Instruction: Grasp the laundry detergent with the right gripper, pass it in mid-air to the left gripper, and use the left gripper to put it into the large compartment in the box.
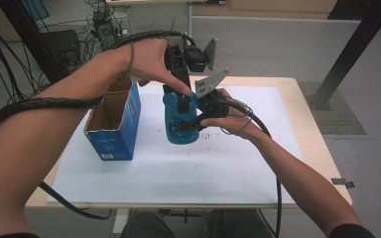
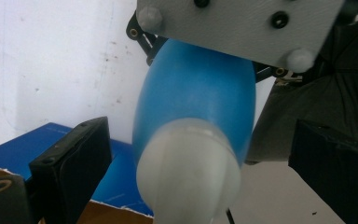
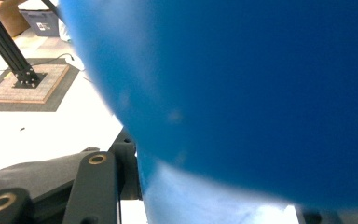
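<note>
A blue bottle (image 1: 181,124) with a white cap (image 2: 189,172) is held upright just above the white mat (image 1: 178,168), near the table's middle. My right gripper (image 1: 189,124) comes in from the right and is shut on the bottle's body (image 3: 242,84), which bulges between its jaws (image 3: 214,205). My left gripper (image 1: 182,101) points down over the bottle's top. In the left gripper view its jaws (image 2: 200,133) stand open on either side of the cap, with a gap on each side. The bottle's blue body (image 2: 196,98) runs away beneath the cap.
An open blue cardboard box (image 1: 114,124) stands on the mat just left of the bottle; its rim (image 2: 51,144) lies under my left jaw. The right gripper's grey plate (image 2: 242,28) hangs over the bottle. A black frame post (image 1: 357,44) rises at the back right.
</note>
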